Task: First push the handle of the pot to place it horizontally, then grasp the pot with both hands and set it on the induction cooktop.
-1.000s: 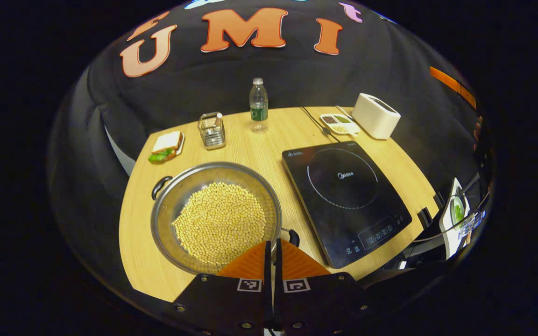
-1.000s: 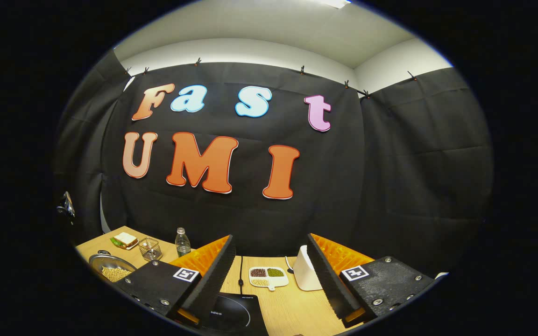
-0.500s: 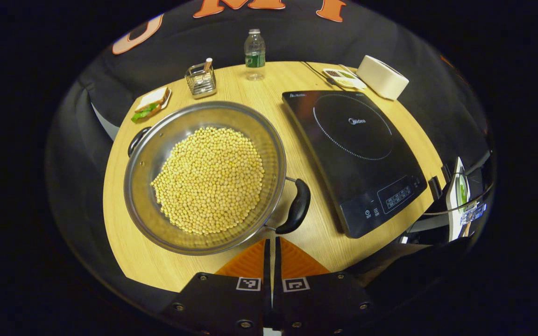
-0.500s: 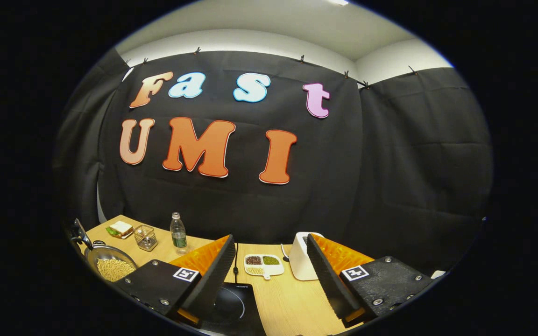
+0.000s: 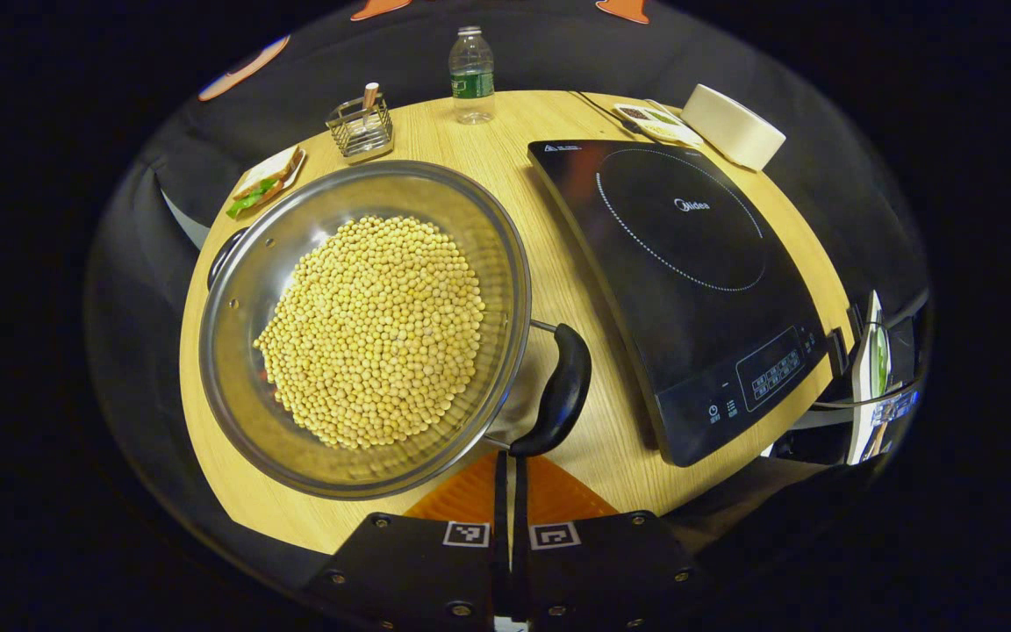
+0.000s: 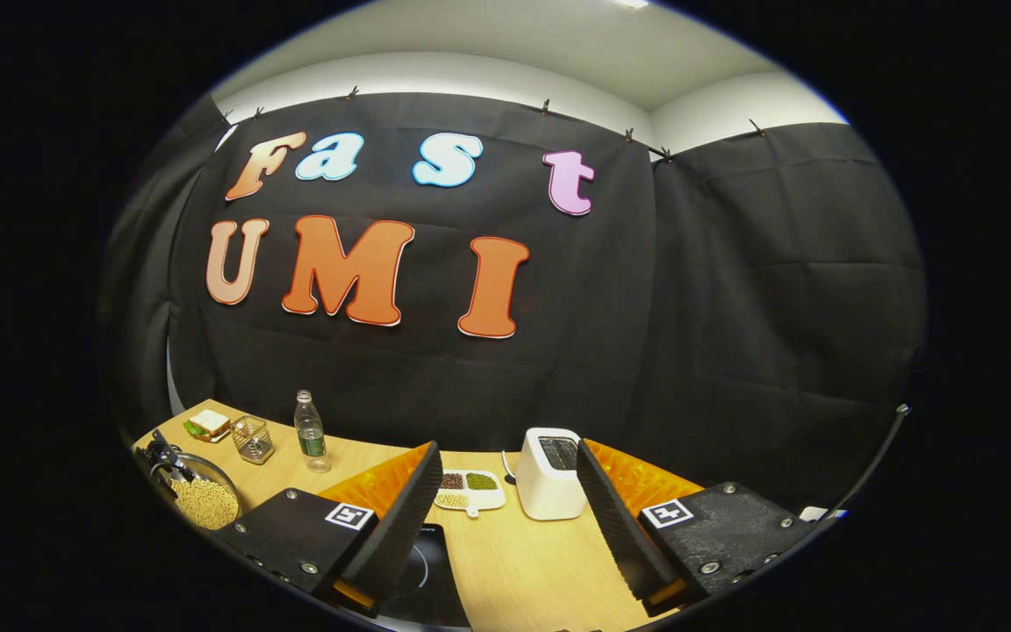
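Fingers pressed together, the left gripper [image 5: 510,474] noses up to the black handle [image 5: 558,392] of the bean-filled pot [image 5: 356,325] at the table's [image 5: 576,439] near edge beside the induction cooktop [image 5: 681,281], apparently ready to push it sideways, while the right gripper [image 6: 505,518] hangs spread
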